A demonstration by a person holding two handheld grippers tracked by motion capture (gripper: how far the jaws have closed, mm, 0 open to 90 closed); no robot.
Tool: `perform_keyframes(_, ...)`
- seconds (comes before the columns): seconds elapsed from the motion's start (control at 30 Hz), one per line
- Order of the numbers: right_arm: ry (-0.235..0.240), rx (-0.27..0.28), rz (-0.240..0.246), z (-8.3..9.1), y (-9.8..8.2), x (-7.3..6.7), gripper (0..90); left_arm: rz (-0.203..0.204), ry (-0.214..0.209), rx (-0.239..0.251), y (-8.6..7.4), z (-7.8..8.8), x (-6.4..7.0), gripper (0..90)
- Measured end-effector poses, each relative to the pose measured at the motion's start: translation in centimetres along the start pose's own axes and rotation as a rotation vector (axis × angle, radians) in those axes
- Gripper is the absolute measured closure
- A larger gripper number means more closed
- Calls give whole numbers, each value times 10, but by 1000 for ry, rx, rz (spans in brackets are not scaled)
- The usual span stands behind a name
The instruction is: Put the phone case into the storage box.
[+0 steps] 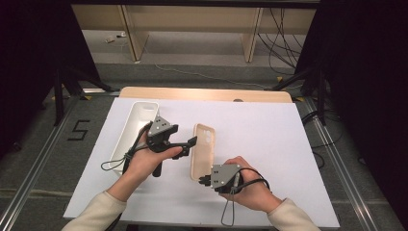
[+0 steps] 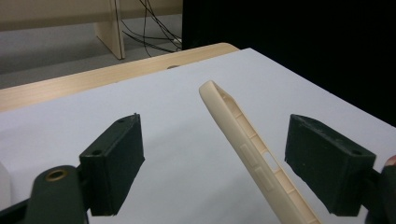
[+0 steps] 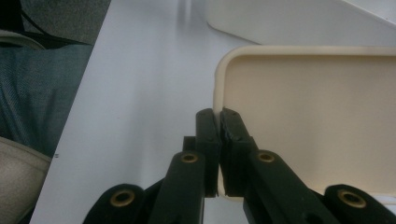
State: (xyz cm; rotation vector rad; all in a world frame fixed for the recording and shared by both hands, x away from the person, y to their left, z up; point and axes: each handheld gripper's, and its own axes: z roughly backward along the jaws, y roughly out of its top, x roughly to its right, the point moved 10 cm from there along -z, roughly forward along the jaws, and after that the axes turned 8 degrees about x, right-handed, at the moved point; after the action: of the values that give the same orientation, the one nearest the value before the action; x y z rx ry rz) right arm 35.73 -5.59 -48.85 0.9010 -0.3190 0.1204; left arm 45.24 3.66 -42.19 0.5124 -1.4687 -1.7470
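Note:
A cream phone case (image 1: 203, 149) lies lengthwise on the white sheet, hollow side showing. My right gripper (image 1: 201, 182) is shut on the rim of its near end; in the right gripper view the two jaws (image 3: 219, 126) pinch the case's (image 3: 317, 116) corner wall. My left gripper (image 1: 192, 141) sits at the case's left edge, jaws wide open. In the left gripper view (image 2: 217, 168) the case's side wall (image 2: 243, 140), with its button cutouts, runs between the jaws and nearer the right one, touching neither pad.
A white rectangular bin (image 1: 126, 139) stands to the left of the left hand, and its wall (image 3: 280, 23) also shows beyond the case. The white sheet (image 1: 260, 130) covers a wooden table (image 1: 202, 94). Cables lie on the floor behind.

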Motion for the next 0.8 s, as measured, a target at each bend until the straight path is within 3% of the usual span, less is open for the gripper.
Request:
perform_keyframes(0.33, 4, -2, 13, -2, 2, -1, 881, 27, 0, -43, -4, -11, 2, 240)
perform_keyframes(0.47, -4, -9, 20, -2, 1, -1, 881, 62, -3, -49, -6, -15, 2, 266)
perform_keyframes(0.8, 8, -18, 41, -4, 3, -3, 881, 94, 0, -67, -10, -19, 1, 397)
